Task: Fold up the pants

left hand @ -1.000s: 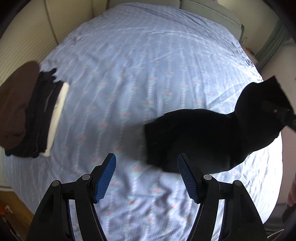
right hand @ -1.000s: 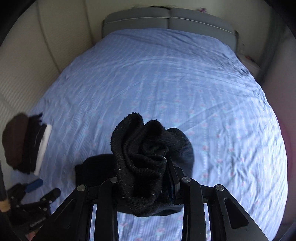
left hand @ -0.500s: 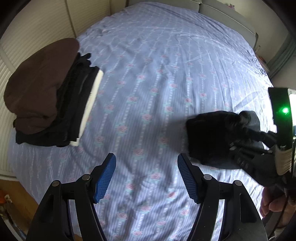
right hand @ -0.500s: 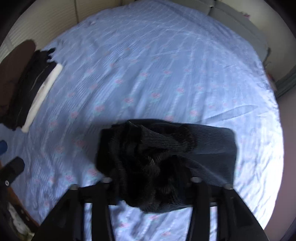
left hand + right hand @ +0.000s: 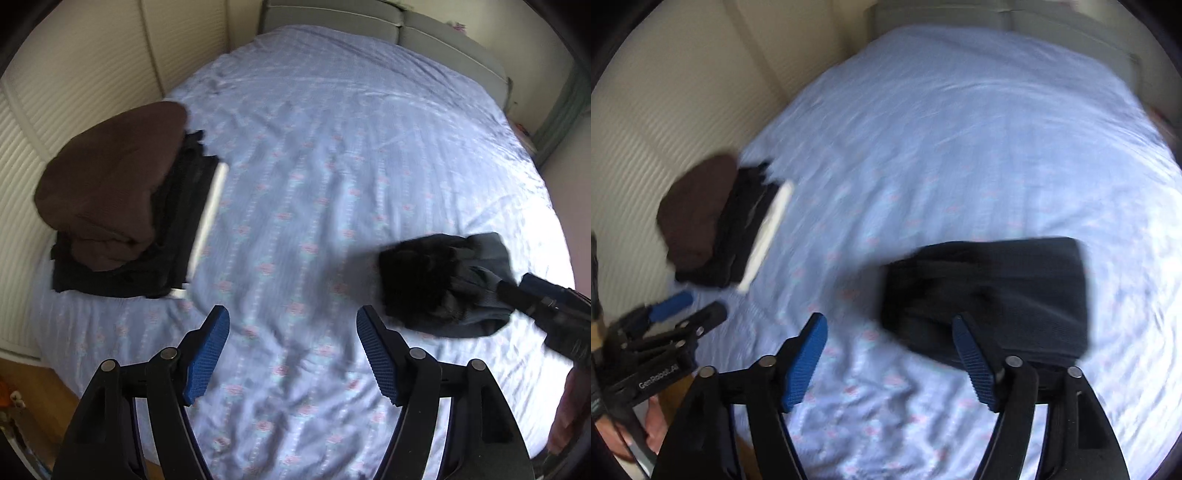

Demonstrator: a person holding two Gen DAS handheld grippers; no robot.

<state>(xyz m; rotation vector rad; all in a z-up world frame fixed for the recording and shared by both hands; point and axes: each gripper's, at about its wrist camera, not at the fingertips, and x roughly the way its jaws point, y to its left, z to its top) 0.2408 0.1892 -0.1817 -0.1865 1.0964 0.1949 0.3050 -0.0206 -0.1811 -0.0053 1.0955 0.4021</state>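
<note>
The folded black pants (image 5: 990, 295) lie on the blue bed sheet (image 5: 960, 147), just ahead of my right gripper (image 5: 890, 354), which is open and empty; its right finger overlaps their near edge. In the left wrist view the pants (image 5: 443, 280) lie at the right, with the right gripper (image 5: 532, 299) at their right edge. My left gripper (image 5: 291, 350) is open and empty above bare sheet (image 5: 332, 147), left of the pants. It also shows in the right wrist view (image 5: 683, 306) at the lower left.
A stack of folded clothes (image 5: 122, 218) with a brown piece on top lies at the bed's left edge, also seen in the right wrist view (image 5: 720, 221). A ribbed cream wall (image 5: 74, 74) runs along the left. A grey headboard (image 5: 388, 18) stands at the far end.
My right gripper has opened and let go of the black pants, which now lie folded on the sheet. Both cameras have shifted; the left gripper stayed open.
</note>
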